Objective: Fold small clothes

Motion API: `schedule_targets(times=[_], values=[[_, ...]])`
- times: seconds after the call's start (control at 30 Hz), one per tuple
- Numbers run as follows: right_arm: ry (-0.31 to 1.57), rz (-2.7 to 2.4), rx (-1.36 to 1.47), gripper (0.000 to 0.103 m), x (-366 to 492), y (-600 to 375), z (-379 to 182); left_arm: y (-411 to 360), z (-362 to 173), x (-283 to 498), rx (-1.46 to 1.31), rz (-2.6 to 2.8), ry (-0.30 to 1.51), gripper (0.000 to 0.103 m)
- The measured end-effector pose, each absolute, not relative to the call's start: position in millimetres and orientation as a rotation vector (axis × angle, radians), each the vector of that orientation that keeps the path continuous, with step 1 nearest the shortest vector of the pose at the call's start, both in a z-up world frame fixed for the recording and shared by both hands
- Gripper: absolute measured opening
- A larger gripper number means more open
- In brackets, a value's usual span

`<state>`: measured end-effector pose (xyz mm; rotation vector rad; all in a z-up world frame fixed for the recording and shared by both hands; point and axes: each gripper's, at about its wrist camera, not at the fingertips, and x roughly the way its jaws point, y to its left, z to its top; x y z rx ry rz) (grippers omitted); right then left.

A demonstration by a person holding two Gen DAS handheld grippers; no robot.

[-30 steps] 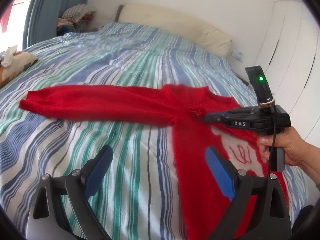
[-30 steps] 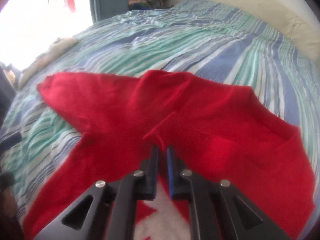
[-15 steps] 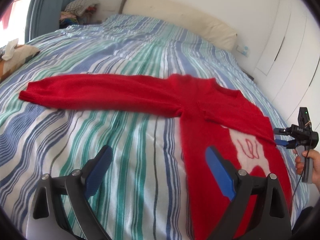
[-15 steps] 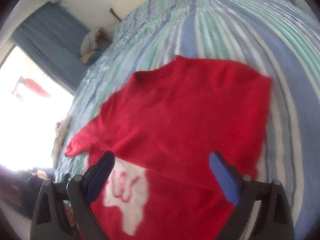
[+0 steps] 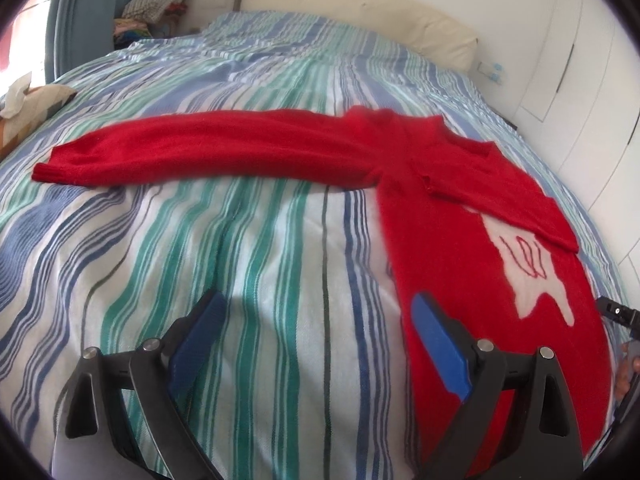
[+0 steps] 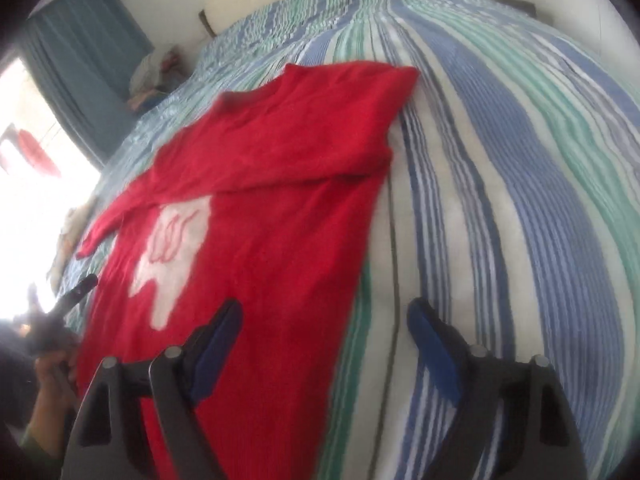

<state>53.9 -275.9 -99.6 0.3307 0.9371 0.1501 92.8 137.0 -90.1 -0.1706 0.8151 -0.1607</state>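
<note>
Red knitted sweater with white chest motif (image 5: 472,216), flat on striped blue-green bedspread (image 5: 240,260). Right sleeve newly folded across chest; left sleeve outstretched, unfolded. Right gripper (image 6: 324,344) just released, jaws since narrowing slightly, empty. Left gripper (image 5: 320,340) open, empty.

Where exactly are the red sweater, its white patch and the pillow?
red sweater (image 5: 440,240), left wrist view, on its body.
white patch (image 6: 176,240), right wrist view, its middle.
pillow (image 5: 360,8), left wrist view, its front face.

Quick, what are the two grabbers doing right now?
Left gripper: open, empty, above the striped bedspread.
Right gripper: open, empty, over the red sweater's edge.
</note>
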Motion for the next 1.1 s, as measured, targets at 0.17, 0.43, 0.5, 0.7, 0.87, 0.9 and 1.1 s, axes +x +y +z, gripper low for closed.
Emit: schedule_targets(times=[0.17,0.43,0.5,0.7,0.87,0.9,1.1], values=[[0.737,0.112,0.263,0.085,4.9,-265.6,-77.9,131.6,-91.6,90.8,-0.136,-0.144,0.824,0.096],[0.799,0.097,0.245,0.090,19.4,-263.1,-96.6,173.0,-59.9,103.3,-0.313,-0.149,0.820,0.096],[0.811,0.090,0.257,0.090,20.9,-264.6,-101.9,200.2,-49.7,111.9,-0.349,-0.100,0.798,0.096],[0.810,0.087,0.252,0.090,21.1,-265.0,-103.7,301.6,-40.5,143.3,-0.439,0.140,0.797,0.096],[0.816,0.076,0.233,0.090,21.9,-262.3,-107.9,365.6,-78.5,163.7,-0.659,0.221,0.917,0.092],[0.817,0.075,0.229,0.091,22.2,-261.6,-109.1,371.8,-85.5,168.7,-0.682,0.223,0.927,0.084],[0.814,0.068,0.203,0.093,21.2,-256.8,-112.9,383.1,-93.5,192.9,-0.750,0.170,0.836,0.041]])
